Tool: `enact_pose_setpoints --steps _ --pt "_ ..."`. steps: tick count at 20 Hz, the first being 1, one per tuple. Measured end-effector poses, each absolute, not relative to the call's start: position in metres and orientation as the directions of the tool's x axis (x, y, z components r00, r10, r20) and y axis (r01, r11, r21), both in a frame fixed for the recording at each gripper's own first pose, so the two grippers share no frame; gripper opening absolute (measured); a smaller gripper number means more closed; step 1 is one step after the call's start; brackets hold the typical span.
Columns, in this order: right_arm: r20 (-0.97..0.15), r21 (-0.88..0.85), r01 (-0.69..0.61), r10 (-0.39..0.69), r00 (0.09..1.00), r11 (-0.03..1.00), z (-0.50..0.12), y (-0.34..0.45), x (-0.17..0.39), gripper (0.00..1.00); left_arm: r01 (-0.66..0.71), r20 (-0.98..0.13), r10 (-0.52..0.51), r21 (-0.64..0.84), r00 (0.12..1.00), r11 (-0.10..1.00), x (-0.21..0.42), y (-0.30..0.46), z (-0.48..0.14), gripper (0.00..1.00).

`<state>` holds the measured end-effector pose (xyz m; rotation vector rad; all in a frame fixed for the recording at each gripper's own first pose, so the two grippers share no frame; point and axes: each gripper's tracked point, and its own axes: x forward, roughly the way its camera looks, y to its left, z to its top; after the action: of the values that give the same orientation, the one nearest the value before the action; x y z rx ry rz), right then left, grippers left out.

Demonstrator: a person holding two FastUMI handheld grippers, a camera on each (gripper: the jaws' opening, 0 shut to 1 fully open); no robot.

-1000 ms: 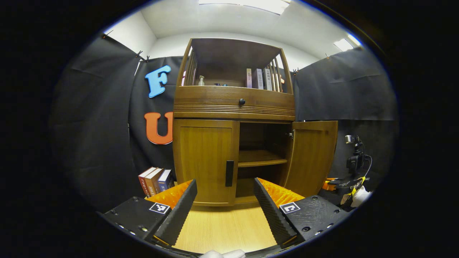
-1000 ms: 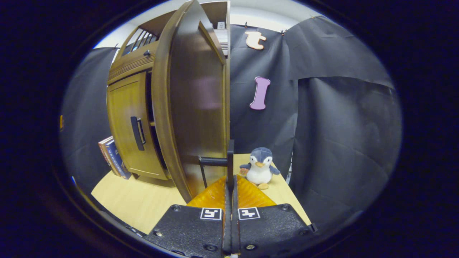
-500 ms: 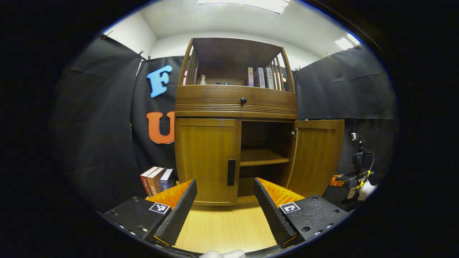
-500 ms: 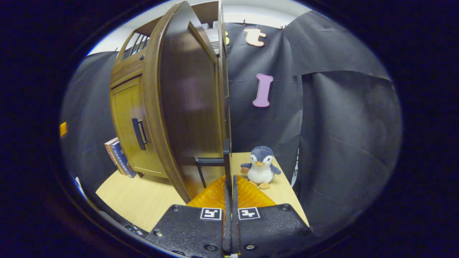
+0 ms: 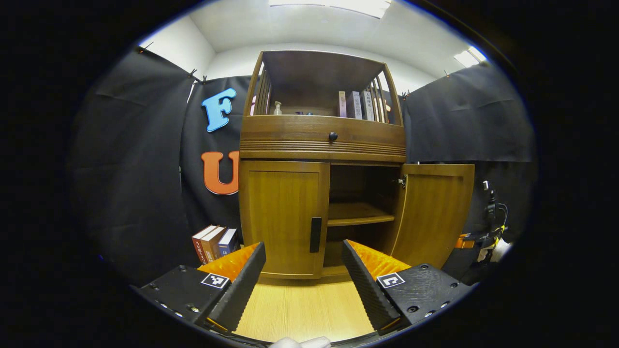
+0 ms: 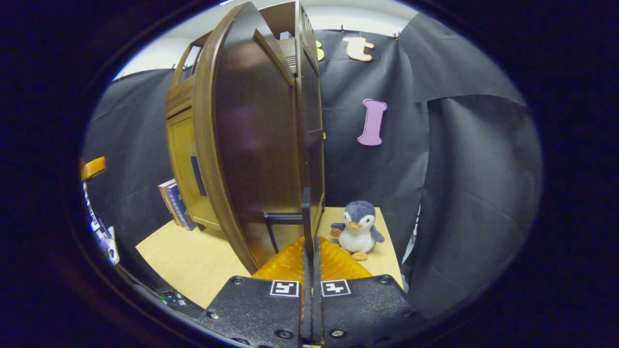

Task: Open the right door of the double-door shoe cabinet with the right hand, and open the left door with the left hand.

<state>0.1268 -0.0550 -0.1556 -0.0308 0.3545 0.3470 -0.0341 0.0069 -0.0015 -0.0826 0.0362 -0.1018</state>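
Pale wood tabletop [image 5: 300, 309] runs underfoot of everything, black cloth round the booth on all sides. Nearest in the left gripper view, the left gripper [image 5: 303, 268] hovers low over the table w/ its fingers spread wide apart, nothing between them, aimed roughly at the cabinet's lower half. Just past it stands the shoe cabinet [image 5: 321, 145]; the left door [image 5: 283, 217] sits flush and closed, its dark vertical handle [image 5: 315, 234] at the inner edge, near the middle seam. Right door [image 5: 435, 212] hangs swung out wide, inner shelf [image 5: 358, 215] showing in the gap. In the right gripper view the right gripper [image 6: 309, 251] has its fingers pressed together on the right door's handle [image 6: 305, 217], a dark bar standing off the door's edge, so it's clamped there, door edge-on to the camera. Farther off: a few books [image 5: 213, 240] leaning by the cabinet's left foot, a plush penguin [image 6: 358, 232] on the table's far corner, more books on the top shelf. Judging by this, step one looks about done — right door's open, grip not yet let go. Step two hasn't begun. Next move, I'd say: left gripper goes fwd and a bit up to bracket that left handle, fingers either side, closes on it, then pulls in an arc out to the left abt the hinge side. Needs a straight approach; the handle's slim and close to the door face.
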Motion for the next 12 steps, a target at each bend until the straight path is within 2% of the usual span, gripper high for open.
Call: enact_pose_setpoints --steps 1,2,3,6,7,8,9,10,11,12 --pt "-0.35 0.012 -0.348 0.33 0.876 0.937 -0.157 -0.054 0.126 0.04 0.098 -0.033 -0.101 -0.081 0.994 0.992 -0.033 0.007 -0.001 0.95" --pt "-0.354 -0.017 -0.353 0.324 0.877 0.935 -0.157 -0.055 0.126 0.04 0.098 -0.031 -0.1 -0.078 0.994 0.992 -0.032 0.007 -0.001 1.0" --pt "-0.362 -0.037 -0.353 0.317 0.877 0.935 -0.158 -0.057 0.123 0.05 0.098 -0.032 -0.101 -0.078 0.994 0.992 -0.033 0.007 -0.001 0.95" --pt "-0.376 -0.067 -0.338 0.29 0.88 0.939 -0.153 -0.07 0.114 0.12 0.099 -0.026 -0.101 -0.072 0.995 0.993 -0.034 0.009 0.0 0.95" --pt "-0.38 -0.07 -0.331 0.282 0.881 0.941 -0.153 -0.074 0.11 0.29 0.098 -0.026 -0.1 -0.068 0.995 0.993 -0.035 0.011 -0.001 1.0" --pt "-0.386 -0.075 -0.32 0.269 0.883 0.944 -0.151 -0.08 0.104 0.36 0.098 -0.028 -0.1 -0.066 0.995 0.993 -0.035 0.012 -0.003 1.0" --pt "-0.389 -0.085 -0.306 0.252 0.886 0.948 -0.15 -0.088 0.096 0.47 0.099 -0.029 -0.101 -0.065 0.995 0.993 -0.035 0.012 -0.004 0.95" --pt "-0.388 -0.094 -0.296 0.239 0.89 0.951 -0.146 -0.093 0.088 0.59 0.1 -0.03 -0.102 -0.065 0.994 0.993 -0.034 0.013 -0.006 0.95" --pt "-0.385 -0.097 -0.285 0.229 0.894 0.954 -0.142 -0.094 0.08 0.68 0.1 -0.032 -0.103 -0.065 0.994 0.993 -0.034 0.014 -0.008 0.95" --pt "-0.375 -0.095 -0.27 0.217 0.901 0.958 -0.134 -0.094 0.073 0.71 0.102 -0.033 -0.105 -0.066 0.994 0.993 -0.032 0.014 -0.008 0.95"
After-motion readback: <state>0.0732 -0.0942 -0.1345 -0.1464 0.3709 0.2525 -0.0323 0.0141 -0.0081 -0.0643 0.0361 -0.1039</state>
